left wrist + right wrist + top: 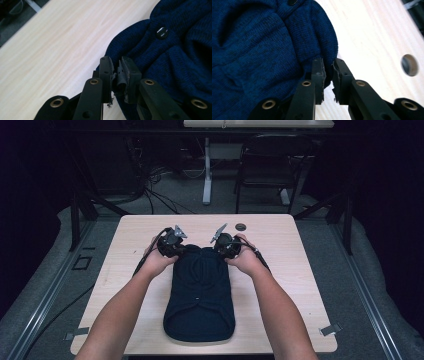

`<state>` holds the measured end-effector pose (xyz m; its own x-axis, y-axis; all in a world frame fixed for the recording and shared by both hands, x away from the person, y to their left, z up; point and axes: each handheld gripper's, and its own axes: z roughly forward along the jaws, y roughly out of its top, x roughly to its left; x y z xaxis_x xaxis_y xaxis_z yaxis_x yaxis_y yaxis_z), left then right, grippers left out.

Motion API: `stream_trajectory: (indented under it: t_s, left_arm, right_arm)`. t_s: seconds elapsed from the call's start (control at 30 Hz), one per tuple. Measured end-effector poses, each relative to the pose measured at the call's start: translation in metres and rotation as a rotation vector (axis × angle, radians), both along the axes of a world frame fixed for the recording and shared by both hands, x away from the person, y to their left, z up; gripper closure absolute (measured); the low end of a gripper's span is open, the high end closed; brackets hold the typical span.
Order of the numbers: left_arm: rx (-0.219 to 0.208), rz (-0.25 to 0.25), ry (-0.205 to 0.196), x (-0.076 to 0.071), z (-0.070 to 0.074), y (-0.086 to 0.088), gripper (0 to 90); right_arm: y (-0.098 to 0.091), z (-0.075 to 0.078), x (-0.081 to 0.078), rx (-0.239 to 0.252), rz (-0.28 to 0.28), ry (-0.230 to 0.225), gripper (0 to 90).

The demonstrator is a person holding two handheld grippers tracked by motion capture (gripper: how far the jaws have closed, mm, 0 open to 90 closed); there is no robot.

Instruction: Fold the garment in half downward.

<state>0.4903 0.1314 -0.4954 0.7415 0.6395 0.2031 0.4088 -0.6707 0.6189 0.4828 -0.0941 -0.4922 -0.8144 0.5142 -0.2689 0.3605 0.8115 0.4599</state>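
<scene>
High view showing a dark blue knitted garment (200, 295) lying mid-tabletop (125, 270), hands covering both tools at its far edge, left tool (117, 72) pinching a fold of knit, right tool (328, 72) pinching the hem, garment running out of frame in both gripper views.

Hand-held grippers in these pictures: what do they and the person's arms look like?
Each hand-held gripper, left and right, is a chunky black body with a grey three-cornered plate on top and a dark cable trailing back. Up close, the two black jaws carry brass-coloured rivets and worn, frayed pads. The forearms are bare, without sleeves.
</scene>
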Motion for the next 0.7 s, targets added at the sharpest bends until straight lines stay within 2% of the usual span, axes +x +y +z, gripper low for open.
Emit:
stream_trajectory:
  t_s: [0.07,0.1,0.2,0.33,0.47,0.53,0.57,0.7]
  left_arm:
    - [0.012,-0.001,-0.019,0.000,0.008,0.000,79.8]
    - [0.012,-0.003,-0.024,0.000,0.011,0.000,79.8]
    - [0.016,-0.004,-0.055,0.001,0.030,0.002,79.8]
    - [0.017,-0.003,-0.076,0.000,0.040,0.002,79.8]
    - [0.019,0.000,-0.111,0.001,0.055,0.002,79.9]
    - [0.021,0.001,-0.114,0.001,0.057,0.002,79.9]
    - [0.019,0.000,-0.128,0.002,0.064,0.002,79.9]
    - [0.006,0.001,-0.151,0.002,0.072,0.003,79.9]
  right_arm:
    - [0.000,0.011,0.000,0.000,0.008,-0.028,79.5]
    - [0.000,0.011,0.000,0.000,0.008,-0.028,79.5]
    - [0.001,0.026,-0.001,0.007,0.010,-0.052,79.8]
    - [0.001,0.036,-0.001,0.013,0.009,-0.070,79.9]
    - [0.003,0.052,0.001,-0.002,0.014,-0.098,80.1]
    - [0.003,0.056,0.002,-0.006,0.014,-0.102,80.1]
    - [0.003,0.062,0.002,-0.017,0.014,-0.120,80.1]
    - [0.002,0.073,0.004,-0.009,0.014,-0.147,80.1]
